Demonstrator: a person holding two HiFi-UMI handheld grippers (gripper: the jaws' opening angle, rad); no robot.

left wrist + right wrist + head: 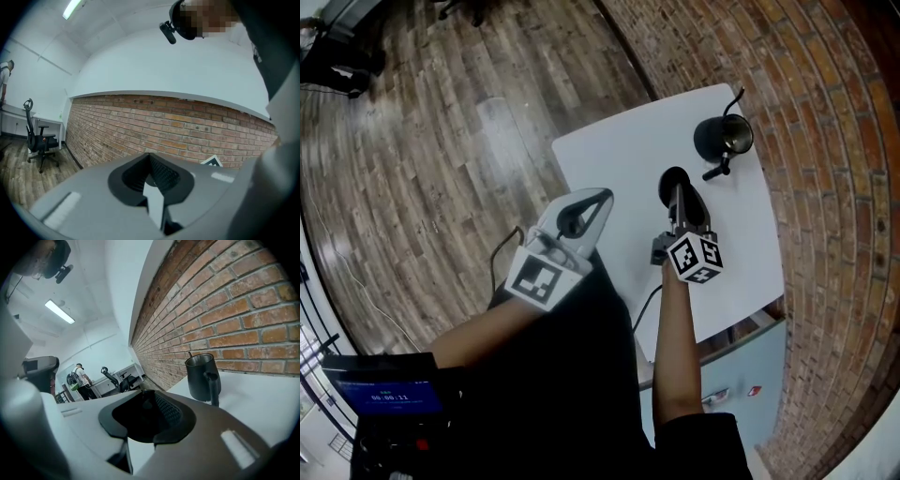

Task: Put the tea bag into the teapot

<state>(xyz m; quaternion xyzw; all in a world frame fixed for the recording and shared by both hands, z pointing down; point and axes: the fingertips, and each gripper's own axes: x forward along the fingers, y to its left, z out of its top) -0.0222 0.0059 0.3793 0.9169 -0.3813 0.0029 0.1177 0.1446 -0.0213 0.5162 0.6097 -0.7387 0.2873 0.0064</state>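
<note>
A black teapot (722, 139) stands open at the far right of the white table (609, 150), with a thin wire (737, 97) rising from its rim. In the right gripper view the teapot (199, 373) is ahead and to the right. My right gripper (675, 183) is over the table short of the pot, and looks shut on a round black thing, seemingly the lid (673, 178). It fills the dark space at the right gripper (147, 394) pads. My left gripper (602, 197) hangs at the table's left edge. The left gripper (150, 157) tips meet, holding nothing. I see no tea bag.
A brick wall (187, 131) runs behind the table. Wooden floor (441, 141) lies to the left. An office chair (40, 140) and a person with a backpack (80, 378) are far off. A pale cabinet (750, 375) stands under the table's near edge.
</note>
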